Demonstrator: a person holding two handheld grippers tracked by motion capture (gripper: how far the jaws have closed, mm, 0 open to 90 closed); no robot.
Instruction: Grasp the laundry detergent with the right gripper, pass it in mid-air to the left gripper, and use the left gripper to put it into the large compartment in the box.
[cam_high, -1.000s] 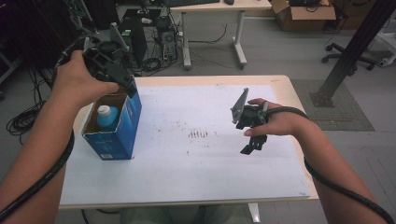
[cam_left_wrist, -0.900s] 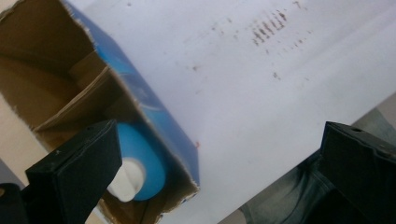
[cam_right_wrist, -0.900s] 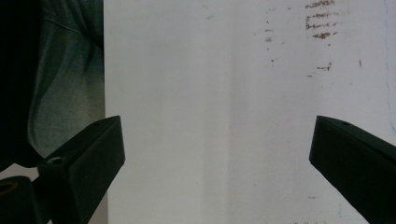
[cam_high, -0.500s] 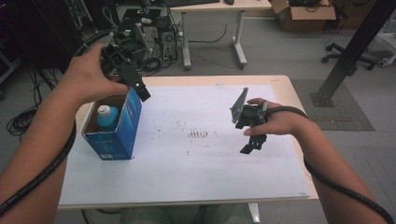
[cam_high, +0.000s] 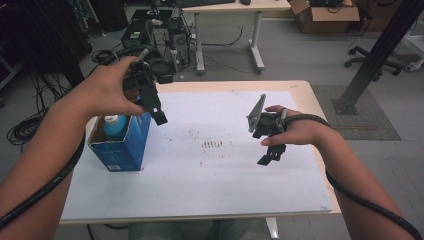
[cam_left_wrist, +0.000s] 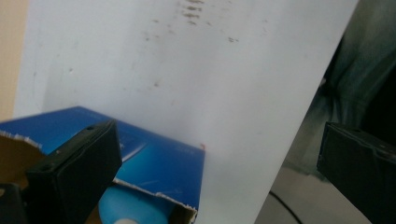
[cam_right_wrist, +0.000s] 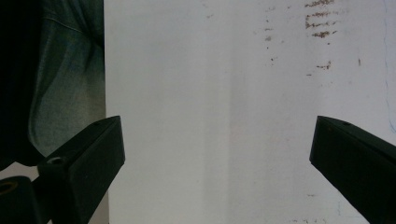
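The left gripper (cam_high: 150, 100) hung over the blue box (cam_high: 122, 142) near the tabletop's (cam_high: 210, 190) left edge, its 2 fingers (cam_left_wrist: 79, 172) spread wide apart and empty. It was tilted down toward the box's open top, probably so the fingers could drop around the blue bottle (cam_high: 114, 126) standing inside. In the left gripper view, 1 finger lay across the torn cardboard rim with the bottle (cam_left_wrist: 135, 210) just below it; the bottle's cap was blurred there, so its exact shape was hard to tell. The right gripper (cam_high: 267, 142) was held above the bare white sheet (cam_high: 225, 170) toward the right edge, well apart from the box, fingers (cam_right_wrist: 84, 163) likewise open with nothing between them. That hand seemed parked out of the way, leaving the left room to work. Brown smudges (cam_high: 212, 144) marked the sheet's middle.
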